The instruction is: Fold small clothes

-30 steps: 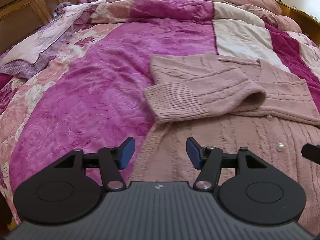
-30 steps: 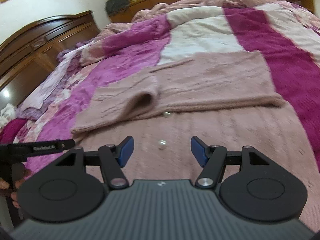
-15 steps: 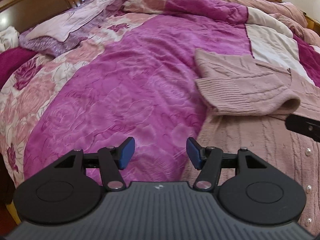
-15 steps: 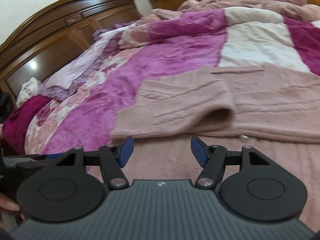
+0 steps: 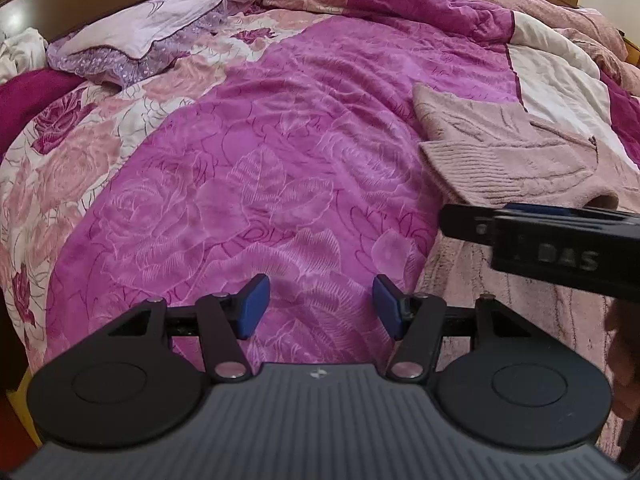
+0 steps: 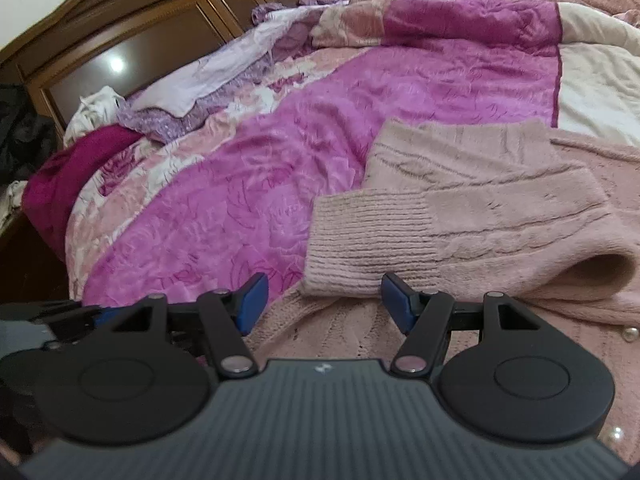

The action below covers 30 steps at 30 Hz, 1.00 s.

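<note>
Spreading apart with nothing between them, the blue-padded fingers of the left gripper (image 5: 320, 306) are held over the bright pink flower-patterned quilt (image 5: 248, 184), just beside the sweater's edge. The fingers of the right gripper (image 6: 322, 304) are spread too, and nothing is pinched. They are held just in front of the ribbed cuff of the folded sleeve (image 6: 440, 224).

The fuzzy pale pink knitted sweater with pearl buttons (image 6: 500, 208) is laid out flat on the bed. One sleeve is seen folded across the front. So the fold is judged to be started but not done. The other sleeve cannot be seen here. The body is likely still to be folded over.

One sweater is counted. Two grippers are counted. One pearl button (image 6: 631, 334) is seen clearly, with another at the bottom edge. One light purple cloth (image 5: 160, 24) is bunched near the dark wooden headboard (image 6: 132, 36), with a white cloth (image 6: 94, 110) beside it.
</note>
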Each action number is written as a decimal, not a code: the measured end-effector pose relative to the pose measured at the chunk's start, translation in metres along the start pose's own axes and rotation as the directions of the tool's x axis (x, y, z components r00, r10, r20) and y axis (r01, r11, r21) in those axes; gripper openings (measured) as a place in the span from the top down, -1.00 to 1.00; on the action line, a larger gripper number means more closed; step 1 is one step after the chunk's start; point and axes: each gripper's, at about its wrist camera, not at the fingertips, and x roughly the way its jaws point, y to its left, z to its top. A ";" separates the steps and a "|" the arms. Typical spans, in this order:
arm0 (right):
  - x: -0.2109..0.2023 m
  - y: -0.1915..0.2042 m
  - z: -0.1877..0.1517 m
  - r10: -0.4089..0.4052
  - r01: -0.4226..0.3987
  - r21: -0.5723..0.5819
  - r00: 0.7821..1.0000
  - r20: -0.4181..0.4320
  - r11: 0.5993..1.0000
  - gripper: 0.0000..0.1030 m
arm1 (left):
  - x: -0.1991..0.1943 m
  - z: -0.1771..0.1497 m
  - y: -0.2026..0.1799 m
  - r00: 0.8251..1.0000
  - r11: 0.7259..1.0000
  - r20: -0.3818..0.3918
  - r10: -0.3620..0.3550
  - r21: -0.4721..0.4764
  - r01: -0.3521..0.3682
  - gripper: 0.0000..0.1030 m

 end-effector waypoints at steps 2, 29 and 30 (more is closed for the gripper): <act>0.004 0.001 0.000 0.000 0.000 -0.012 1.000 0.007 1.000 -0.27 | 0.000 0.000 0.002 1.000 1.000 0.001 0.001 -0.002 -0.001 -0.26; -0.095 -0.114 0.037 0.021 -0.137 0.375 0.955 0.297 0.917 0.76 | -0.016 0.027 -0.027 0.995 0.997 0.090 -0.047 0.072 0.041 -0.26; -0.102 -0.121 0.036 0.001 -0.129 0.389 0.950 0.313 0.912 0.76 | -0.016 0.031 -0.030 0.993 0.995 0.100 -0.057 0.084 0.049 -0.26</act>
